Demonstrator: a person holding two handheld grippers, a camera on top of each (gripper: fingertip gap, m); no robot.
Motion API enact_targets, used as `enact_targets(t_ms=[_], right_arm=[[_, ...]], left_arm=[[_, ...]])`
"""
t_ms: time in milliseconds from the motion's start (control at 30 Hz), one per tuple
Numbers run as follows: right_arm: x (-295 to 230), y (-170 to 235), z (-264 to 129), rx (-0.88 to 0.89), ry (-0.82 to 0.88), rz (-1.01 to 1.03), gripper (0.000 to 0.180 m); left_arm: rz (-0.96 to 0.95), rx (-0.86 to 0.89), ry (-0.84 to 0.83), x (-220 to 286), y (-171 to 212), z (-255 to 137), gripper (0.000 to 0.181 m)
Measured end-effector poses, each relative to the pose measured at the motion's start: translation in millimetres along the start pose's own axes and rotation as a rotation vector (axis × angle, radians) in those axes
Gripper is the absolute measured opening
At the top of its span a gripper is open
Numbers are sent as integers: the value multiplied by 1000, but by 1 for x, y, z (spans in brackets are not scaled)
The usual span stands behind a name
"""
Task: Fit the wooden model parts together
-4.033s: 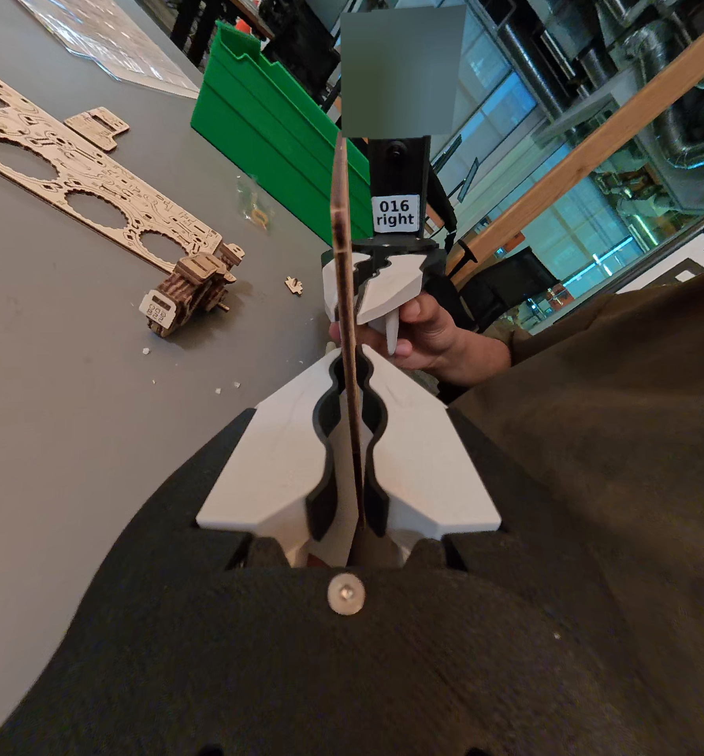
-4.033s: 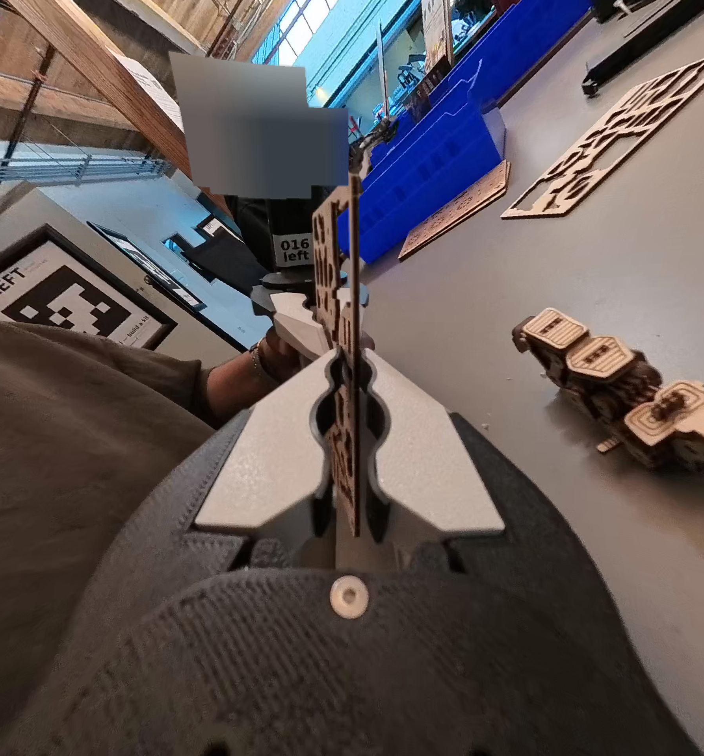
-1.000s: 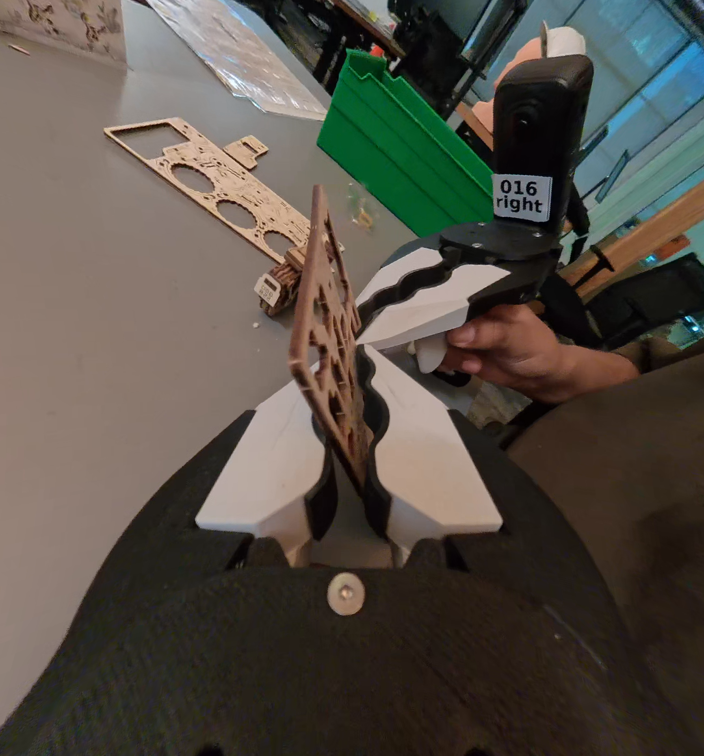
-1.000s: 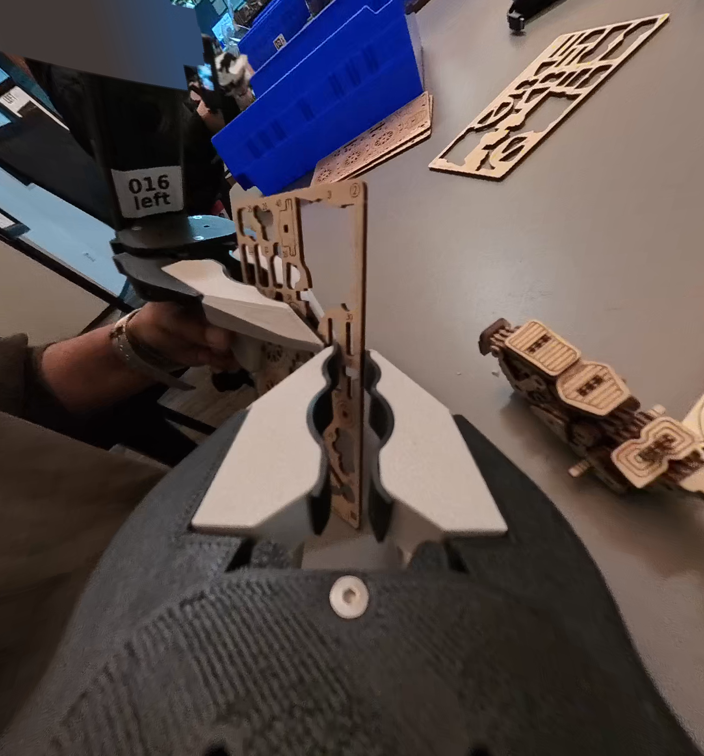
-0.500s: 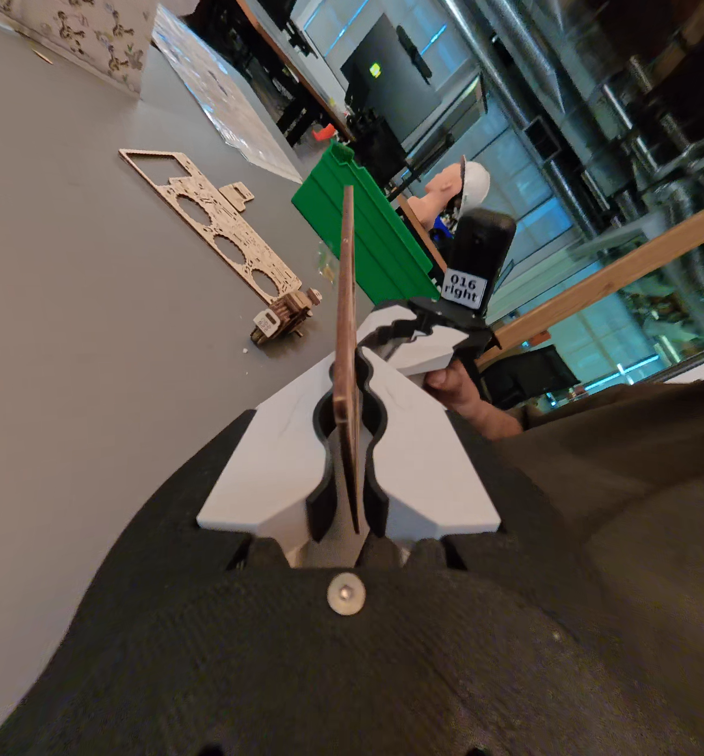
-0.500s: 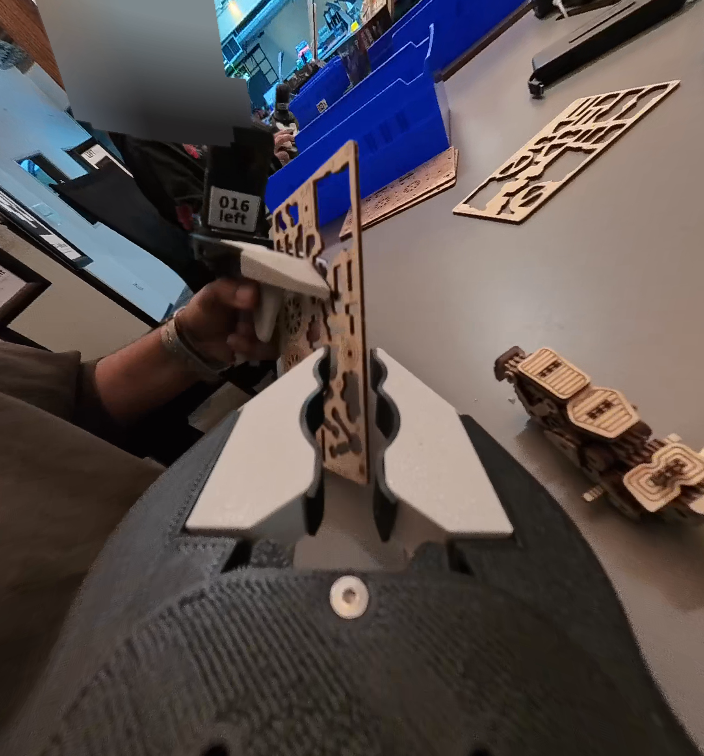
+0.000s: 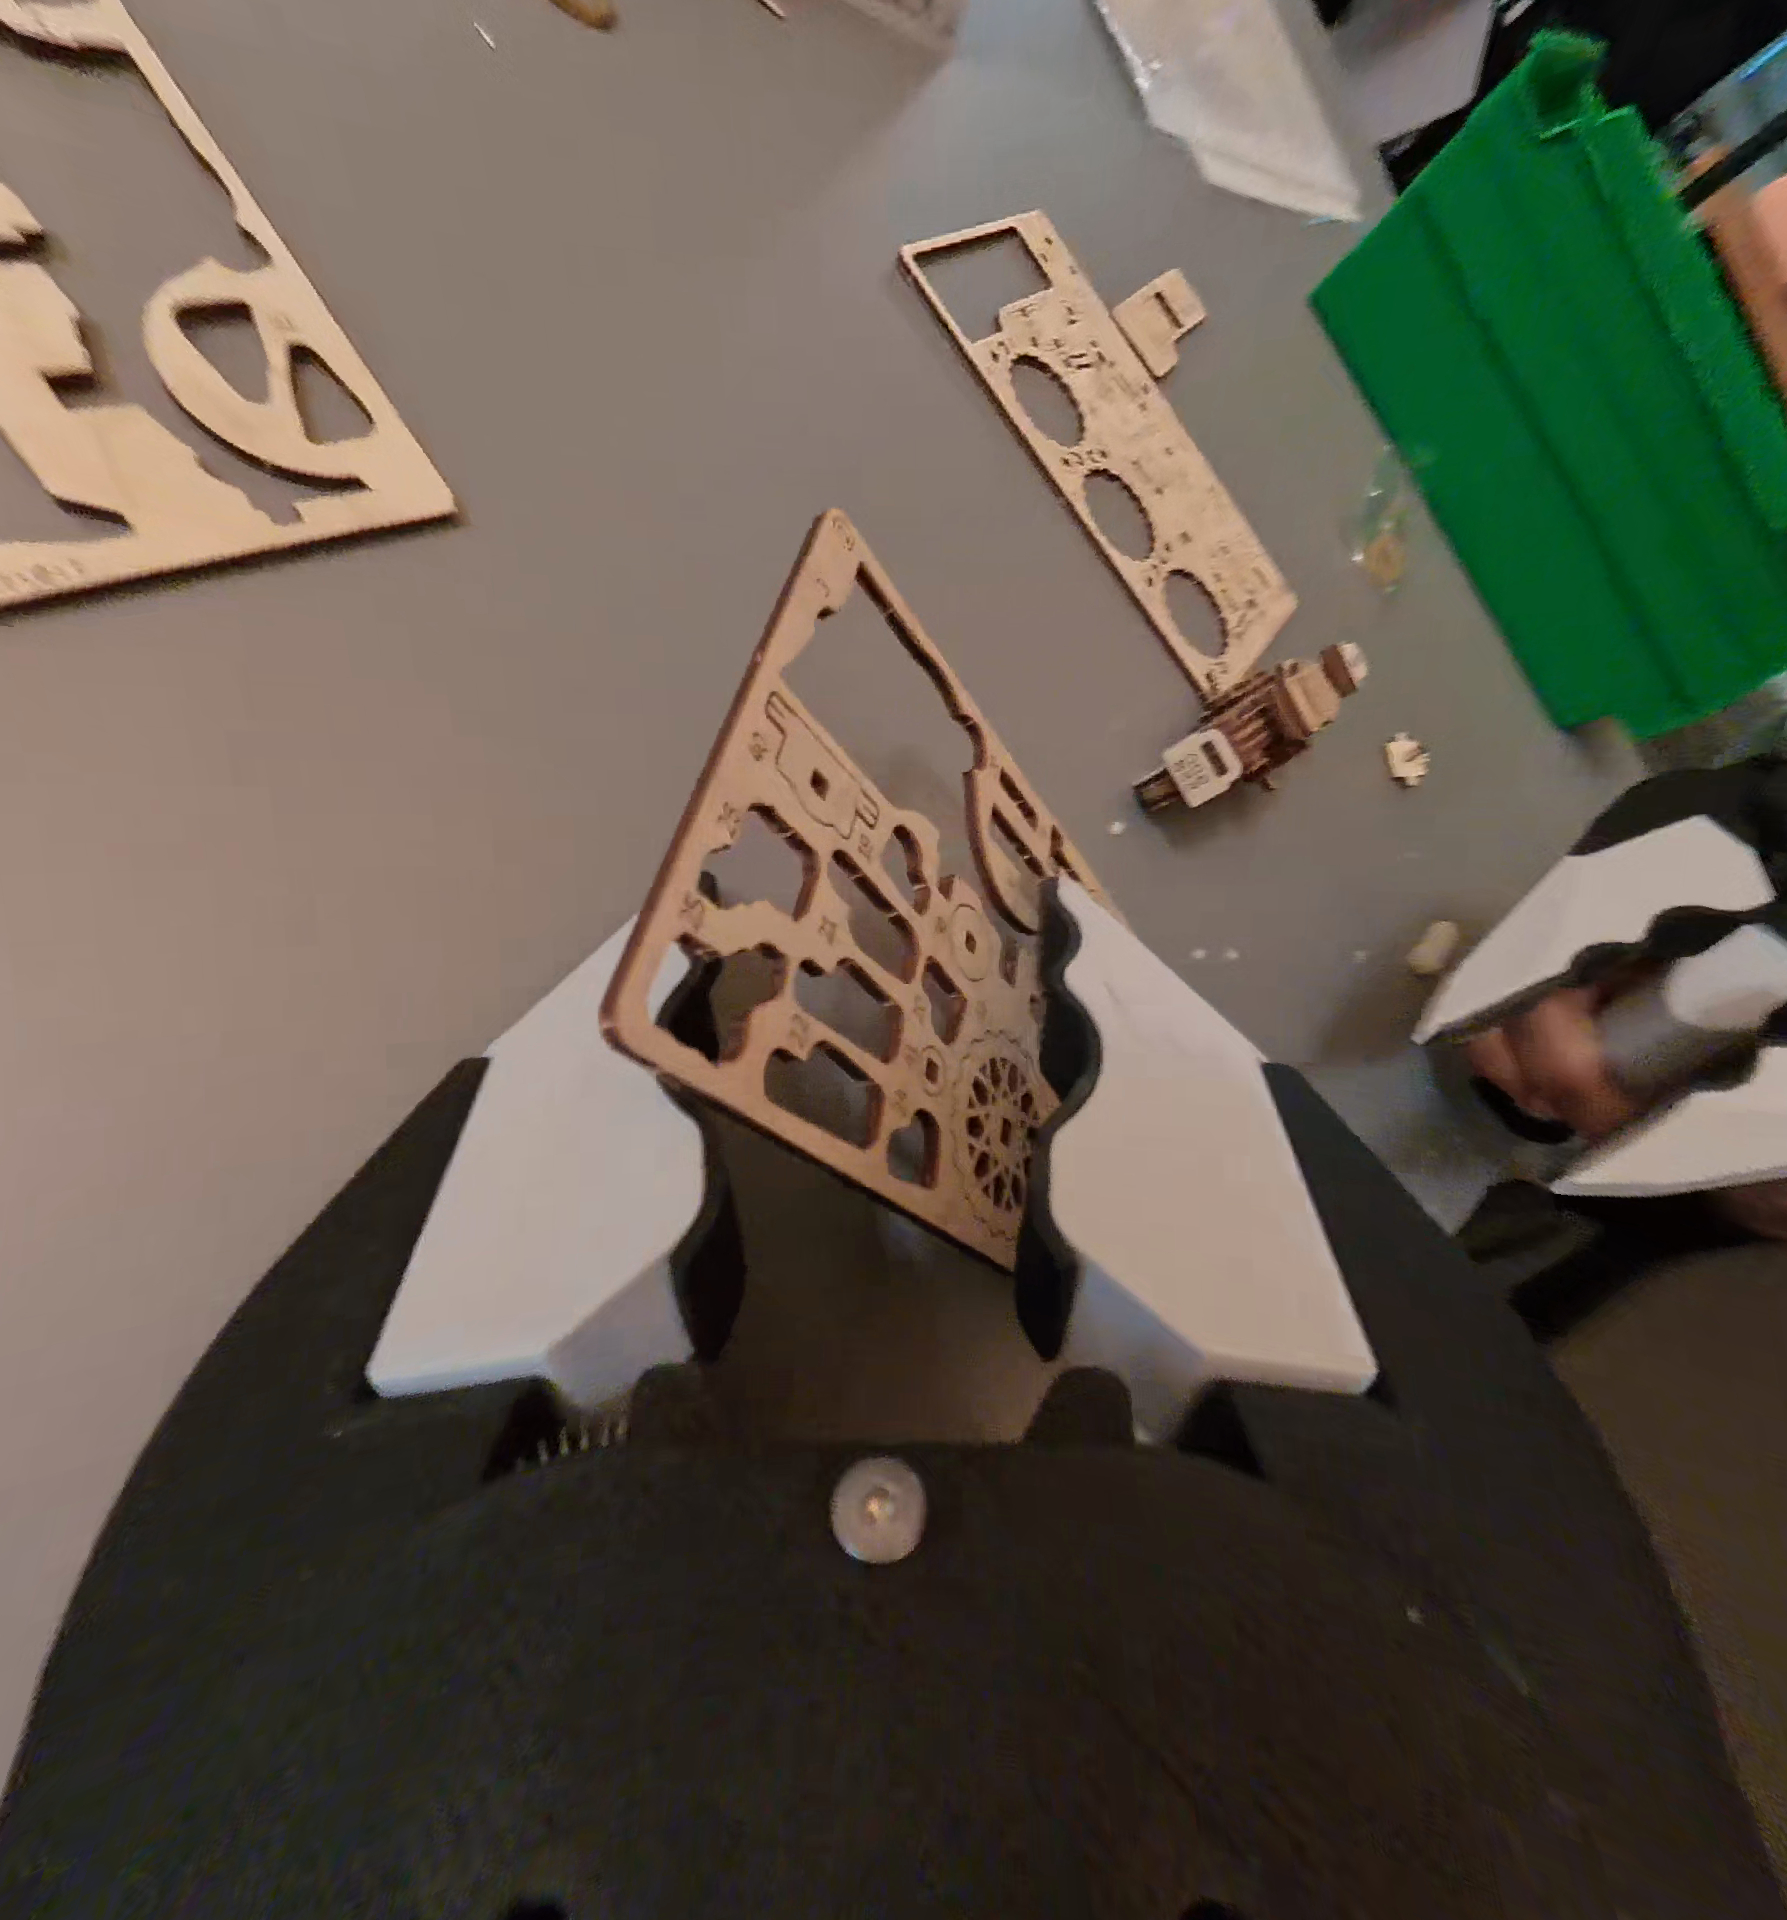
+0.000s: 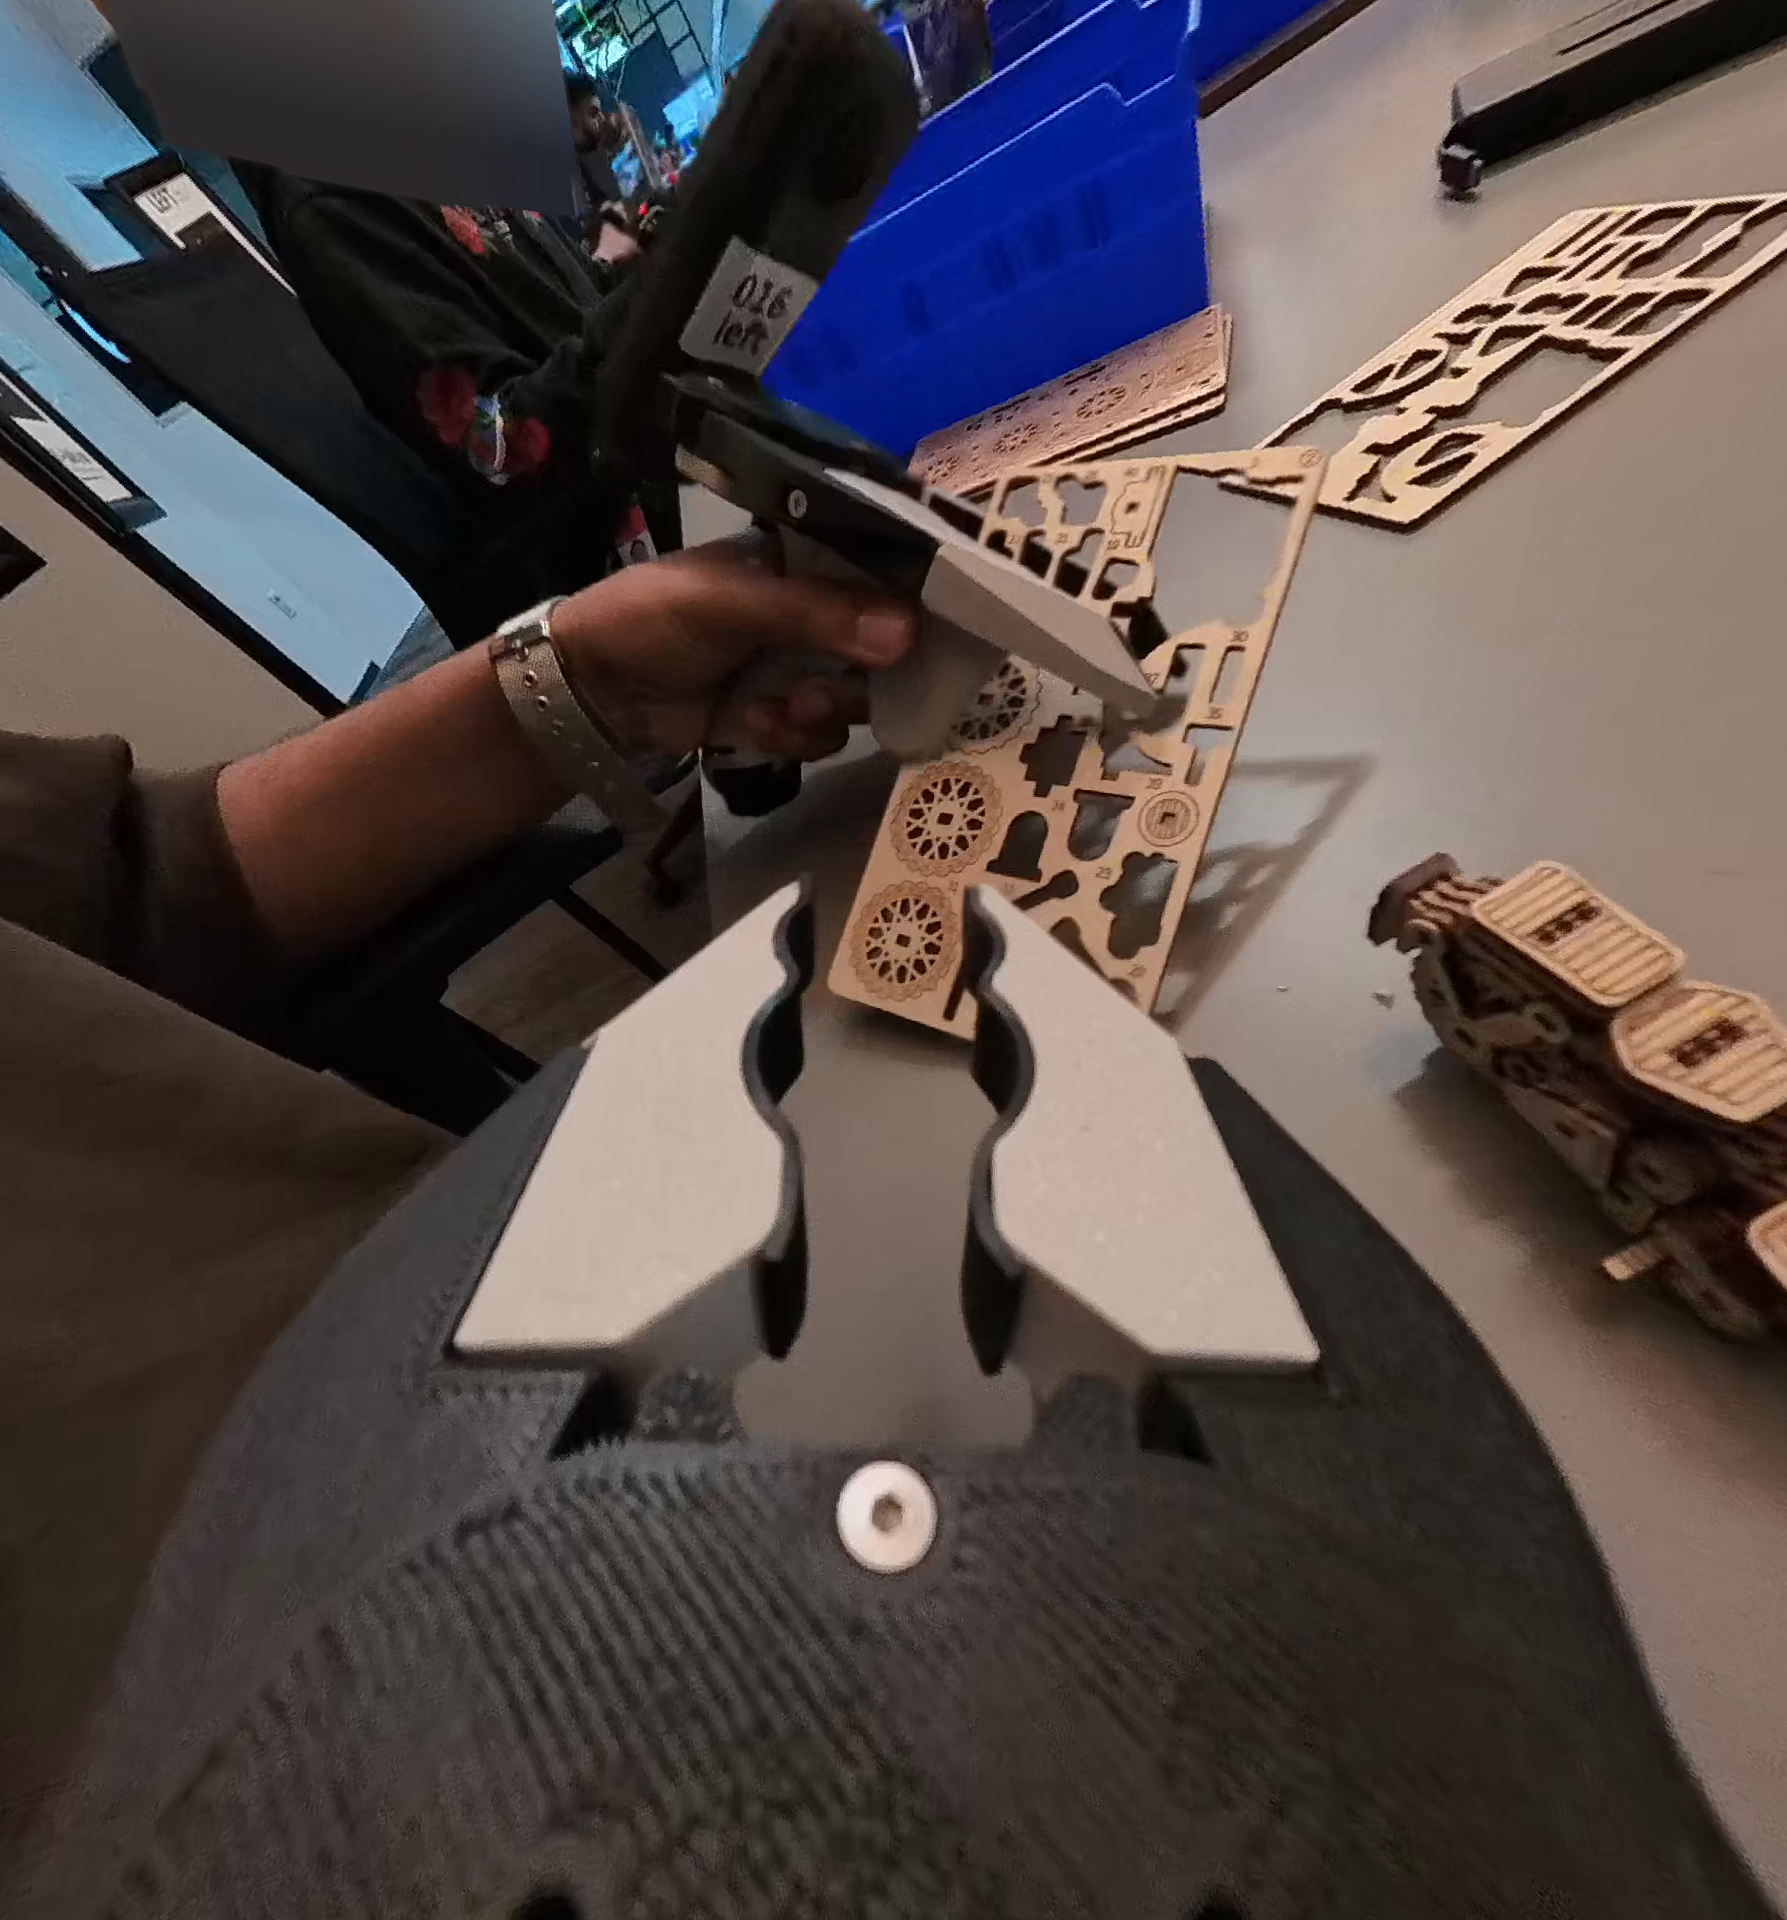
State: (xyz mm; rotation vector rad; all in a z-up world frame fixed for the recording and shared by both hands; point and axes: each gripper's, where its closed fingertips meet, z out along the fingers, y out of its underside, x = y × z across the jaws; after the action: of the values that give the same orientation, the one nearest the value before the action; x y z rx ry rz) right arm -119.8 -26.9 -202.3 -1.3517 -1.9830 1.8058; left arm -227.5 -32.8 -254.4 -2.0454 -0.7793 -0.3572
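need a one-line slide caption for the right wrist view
Open right hand-held gripper faces the wooden parts sheet propped on the grey table, left hand-held gripper at it, assembled wooden model alongside.

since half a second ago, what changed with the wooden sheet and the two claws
The right claw let go of the wooden sheet and now stands open, apart from it. The left claw has also opened, and the sheet leans tilted between its fingers. The wooden model lies unmoved on the table.

Wooden sheet (image 7: 847, 914) tilted between left gripper (image 7: 868, 997) fingers (image 7: 1159, 1091) — model (image 8: 1637, 1081) on table (image 8: 1491, 727), right of sheet.
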Motion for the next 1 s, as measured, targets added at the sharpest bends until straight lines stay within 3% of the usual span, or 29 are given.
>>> enact_targets(t_ms=[233, 467, 733, 1000], right_arm=[[-12, 10, 6, -42, -6, -56, 27], [-16, 13, 8, -43, -11, -63, 28], [-11, 12, 4, -39, 9, -87, 29], [-13, 10, 1, -32, 2, -119, 29]], left_arm=[[209, -178, -132, -1, 16, -3, 92], [307, -67, -252, -3, -7, -15, 108], [351, 60, -260, 11, -18, -37, 99], [398, 7, -258, 11, 0, -45, 93]])
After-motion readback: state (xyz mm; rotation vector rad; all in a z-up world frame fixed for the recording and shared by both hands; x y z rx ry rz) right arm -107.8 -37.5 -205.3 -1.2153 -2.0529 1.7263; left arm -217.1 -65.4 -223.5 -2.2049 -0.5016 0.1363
